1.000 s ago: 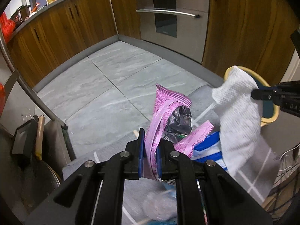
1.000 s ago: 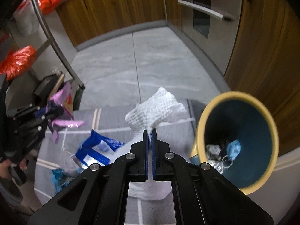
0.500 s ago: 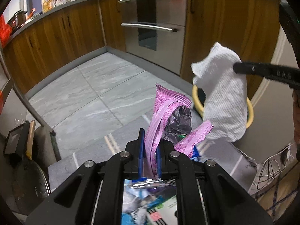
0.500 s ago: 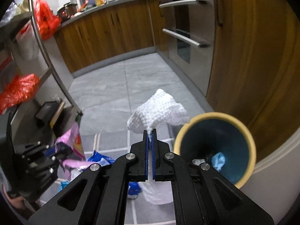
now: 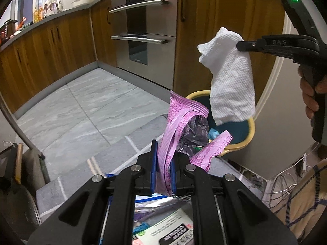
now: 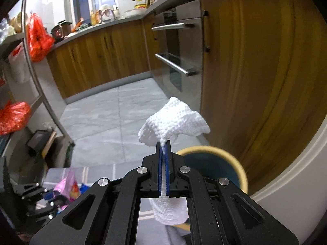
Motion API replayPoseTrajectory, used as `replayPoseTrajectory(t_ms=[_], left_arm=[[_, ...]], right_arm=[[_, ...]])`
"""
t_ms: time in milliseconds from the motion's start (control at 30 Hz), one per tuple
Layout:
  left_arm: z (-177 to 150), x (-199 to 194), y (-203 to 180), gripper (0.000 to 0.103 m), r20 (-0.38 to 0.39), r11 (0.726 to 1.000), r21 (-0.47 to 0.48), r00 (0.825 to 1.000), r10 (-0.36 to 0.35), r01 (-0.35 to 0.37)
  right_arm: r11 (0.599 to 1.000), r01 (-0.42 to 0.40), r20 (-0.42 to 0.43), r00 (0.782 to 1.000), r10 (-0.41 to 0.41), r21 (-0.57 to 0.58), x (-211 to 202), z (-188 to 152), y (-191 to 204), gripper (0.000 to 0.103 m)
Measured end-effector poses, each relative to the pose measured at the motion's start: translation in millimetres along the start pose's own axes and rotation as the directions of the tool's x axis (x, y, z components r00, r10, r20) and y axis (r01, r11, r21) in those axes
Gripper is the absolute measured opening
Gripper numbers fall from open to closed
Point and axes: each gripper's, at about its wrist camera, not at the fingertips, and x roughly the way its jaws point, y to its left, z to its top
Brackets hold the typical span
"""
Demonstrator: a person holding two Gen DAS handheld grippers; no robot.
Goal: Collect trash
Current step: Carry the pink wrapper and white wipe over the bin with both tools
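My left gripper (image 5: 163,153) is shut on a crumpled pink wrapper (image 5: 179,126), held above the grey mat. My right gripper (image 6: 163,145) is shut on a white paper towel (image 6: 173,122) that hangs over the yellow-rimmed teal bin (image 6: 235,163). In the left wrist view the towel (image 5: 231,77) dangles from the right gripper (image 5: 241,46) above the bin (image 5: 248,134), which holds a blue scrap. The left gripper with the pink wrapper (image 6: 69,185) shows low left in the right wrist view.
Blue and silver wrappers (image 5: 163,220) lie on the grey mat (image 5: 126,149) under my left gripper. Wooden cabinets (image 5: 214,30) and an oven (image 5: 143,30) stand behind the bin. A metal rack (image 6: 40,94) with red bags is at left. Cables (image 5: 286,175) lie at right.
Both grippers have risen. The paper towel has moved up and over the bin's opening; the pink wrapper has come closer to the bin.
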Motion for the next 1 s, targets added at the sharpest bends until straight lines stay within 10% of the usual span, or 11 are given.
replayPoseTrajectory(t_ms=[1000], left_arm=[[55,87,-107,0.011,-0.108,0.99,0.085,0.989,-0.102,0.112]], right_arm=[[0.996,0.072,-0.135,0.989,-0.065,0.049,68,-6,-64,0.004]])
